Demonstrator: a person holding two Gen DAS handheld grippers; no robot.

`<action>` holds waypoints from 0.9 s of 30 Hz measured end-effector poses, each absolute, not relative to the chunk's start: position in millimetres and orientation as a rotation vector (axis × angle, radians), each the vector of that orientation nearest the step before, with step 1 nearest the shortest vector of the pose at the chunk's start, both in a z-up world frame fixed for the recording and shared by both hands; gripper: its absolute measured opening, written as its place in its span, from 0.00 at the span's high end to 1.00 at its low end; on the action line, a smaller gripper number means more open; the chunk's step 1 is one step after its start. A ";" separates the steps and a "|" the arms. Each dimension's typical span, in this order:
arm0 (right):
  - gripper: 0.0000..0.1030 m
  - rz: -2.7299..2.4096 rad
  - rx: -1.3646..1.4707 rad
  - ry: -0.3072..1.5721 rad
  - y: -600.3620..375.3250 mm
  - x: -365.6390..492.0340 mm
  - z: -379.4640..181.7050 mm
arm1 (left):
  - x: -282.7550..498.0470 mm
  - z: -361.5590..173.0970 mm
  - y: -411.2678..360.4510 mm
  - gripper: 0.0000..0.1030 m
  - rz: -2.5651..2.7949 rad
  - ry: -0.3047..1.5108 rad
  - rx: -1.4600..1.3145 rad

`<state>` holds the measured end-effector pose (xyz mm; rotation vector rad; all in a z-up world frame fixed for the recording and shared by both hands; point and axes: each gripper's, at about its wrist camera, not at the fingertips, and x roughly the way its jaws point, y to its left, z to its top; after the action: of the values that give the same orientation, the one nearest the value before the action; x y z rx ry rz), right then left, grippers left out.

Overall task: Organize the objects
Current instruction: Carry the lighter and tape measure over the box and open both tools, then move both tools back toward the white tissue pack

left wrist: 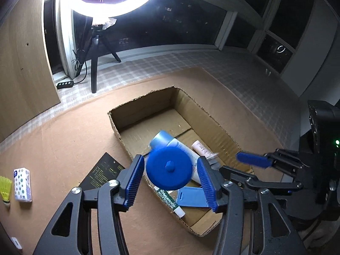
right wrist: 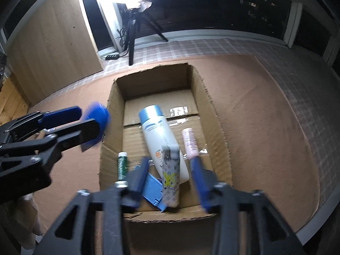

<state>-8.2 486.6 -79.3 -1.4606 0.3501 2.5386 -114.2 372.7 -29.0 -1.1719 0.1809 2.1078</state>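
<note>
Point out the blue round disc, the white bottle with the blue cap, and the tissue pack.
blue round disc [left wrist: 169,168], left wrist view, centre knob of its face.
white bottle [right wrist: 157,136], right wrist view, middle of its body.
tissue pack [left wrist: 22,184], left wrist view, middle of its printed face.

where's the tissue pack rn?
Left wrist view, far left: the tissue pack lies on the brown table outside the cardboard box, right beside the yellow shuttlecock.

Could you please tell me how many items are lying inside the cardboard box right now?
5: white bottle in the middle, pink tube to its right, patterned lighter on the bottle, green tube at left, blue case nearest. Others may be hidden.
</note>
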 end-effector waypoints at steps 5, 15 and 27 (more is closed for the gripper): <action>0.52 2.545 -1.440 0.379 484.9 -6.4 -75.7 | -112.8 -24.1 355.7 0.41 2.145 0.172 -1.166; 0.52 2.649 -1.451 0.457 434.4 -21.8 -63.8 | -114.8 -16.5 259.3 0.41 2.286 0.095 -1.207; 0.52 2.791 -1.571 0.484 328.0 -76.3 -68.4 | -118.9 -43.8 80.1 0.41 2.499 -0.037 -1.372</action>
<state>-76.3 328.0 -68.4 -1.5715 0.4836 2.7910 -118.9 80.1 -43.8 -1.3715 -0.0371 2.4994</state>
